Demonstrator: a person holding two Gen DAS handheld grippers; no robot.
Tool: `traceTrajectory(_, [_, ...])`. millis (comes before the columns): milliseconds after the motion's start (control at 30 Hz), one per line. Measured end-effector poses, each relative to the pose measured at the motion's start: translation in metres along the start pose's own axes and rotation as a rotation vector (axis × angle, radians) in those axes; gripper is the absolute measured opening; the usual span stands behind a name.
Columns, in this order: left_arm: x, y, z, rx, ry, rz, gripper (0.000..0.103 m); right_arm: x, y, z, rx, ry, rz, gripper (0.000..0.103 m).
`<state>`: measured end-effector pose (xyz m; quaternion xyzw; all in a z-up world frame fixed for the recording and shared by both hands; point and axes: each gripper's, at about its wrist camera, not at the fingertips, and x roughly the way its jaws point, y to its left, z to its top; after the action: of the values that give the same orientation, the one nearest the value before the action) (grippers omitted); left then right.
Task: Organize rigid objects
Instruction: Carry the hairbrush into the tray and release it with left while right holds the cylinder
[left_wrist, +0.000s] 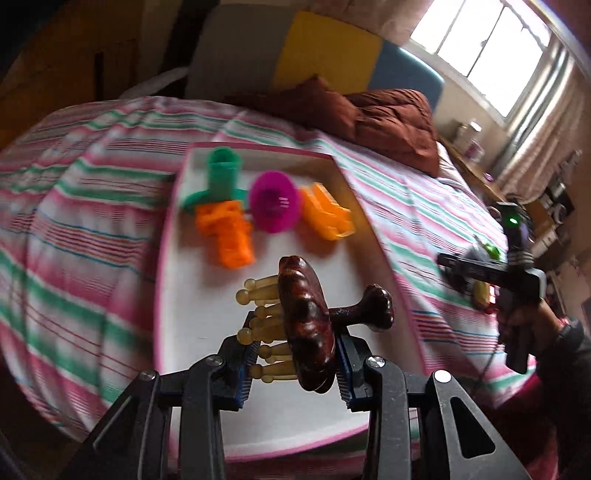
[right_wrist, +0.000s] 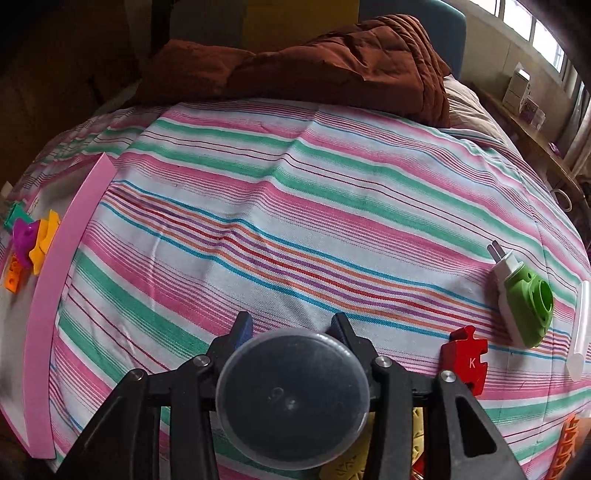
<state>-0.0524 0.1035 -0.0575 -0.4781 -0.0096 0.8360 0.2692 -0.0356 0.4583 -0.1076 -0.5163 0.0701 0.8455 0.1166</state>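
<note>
Overhead, the left gripper hung above a shallow white tray with a pink rim that lay on the striped bedspread. Its jaws were closed on a dark brown toy rack of ribs, whose pale bone ends stuck out to the left in that view and whose brown bone knob stuck out to the right. The pads pressed both sides of the meaty part.

Inside the tray, toward its far end, lay four plastic pieces close together: a green cylinder on a flat base, an orange block piece touching it from the near side, a round magenta cup-shaped piece, and a yellow-orange bracket just beside it. The near half of the tray floor was bare white.

In the right wrist view, the right gripper was clamped on a smoky translucent round container, seen end-on, over the bedspread. Whether anything was in it could not be told. On the cloth to its right lay a red puzzle-shaped block marked K, a green and white plug-in device, and a clear white tube at the edge. A yellow piece showed beneath the container. A brown quilt was heaped at the far end of the bed.
</note>
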Motion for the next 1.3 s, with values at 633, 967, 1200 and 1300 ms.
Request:
traceTrajectory(633, [0.01,0.036,0.021,-0.008,-0.061,0.162,0.042,0.004,0.002,0.005,-0.02,-0.006,-0.014,0.045])
traceTrajectory(967, [-0.016,0.038,-0.004,-0.065,-0.07,0.155,0.054,0.003,0.003,0.004,-0.038,-0.011,-0.032,0.044])
traceTrajectory(1200, [-0.033,0.028,-0.01,-0.029,-0.109,0.198,0.056,0.003,0.006,0.003,-0.055,-0.018,-0.049,0.043])
traceTrajectory(1300, [-0.039,0.024,-0.011,-0.01,-0.124,0.208,0.056,0.003,0.007,0.003,-0.058,-0.02,-0.054,0.043])
